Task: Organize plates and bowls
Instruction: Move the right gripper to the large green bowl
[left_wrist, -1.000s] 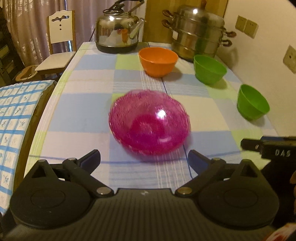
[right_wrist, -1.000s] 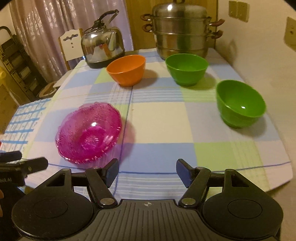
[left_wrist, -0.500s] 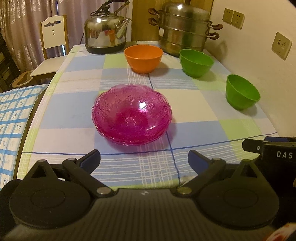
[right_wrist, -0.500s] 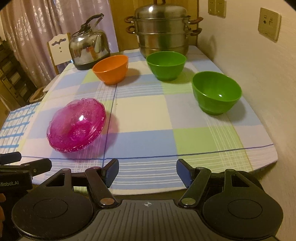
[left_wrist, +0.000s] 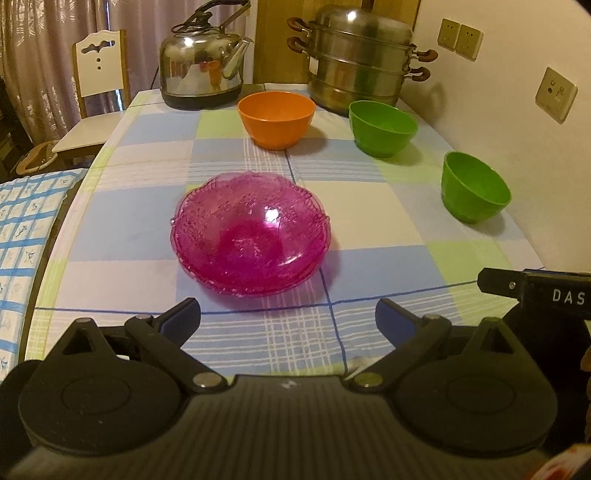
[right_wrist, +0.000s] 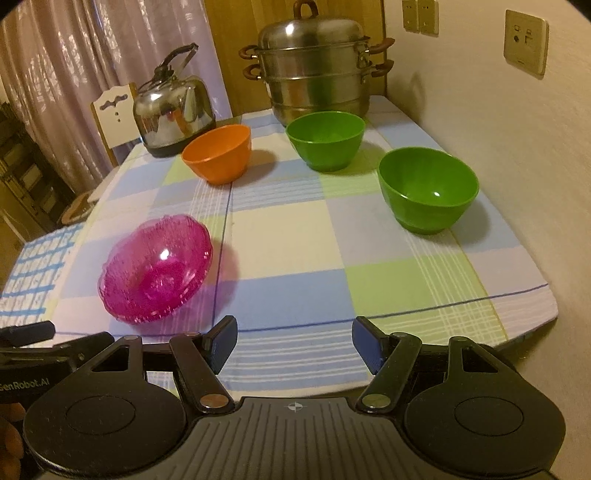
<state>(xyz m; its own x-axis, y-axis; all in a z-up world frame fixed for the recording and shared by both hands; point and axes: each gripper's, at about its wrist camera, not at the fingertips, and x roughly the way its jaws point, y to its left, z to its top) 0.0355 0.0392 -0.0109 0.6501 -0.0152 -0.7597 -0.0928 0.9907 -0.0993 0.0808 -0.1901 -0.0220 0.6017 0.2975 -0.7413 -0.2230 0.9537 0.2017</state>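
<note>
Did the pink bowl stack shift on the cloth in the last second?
Cannot tell. The pink bowl stack sits left of the blue line on the tablecloth throughout; the apparent shift looks like camera motion.

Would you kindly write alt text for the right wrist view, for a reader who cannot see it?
An open, empty right claw hovers over a checked tablecloth. A pink glass bowl sits near left, an orange bowl and two green bowls farther off, a kettle and steamer pot behind.
</note>
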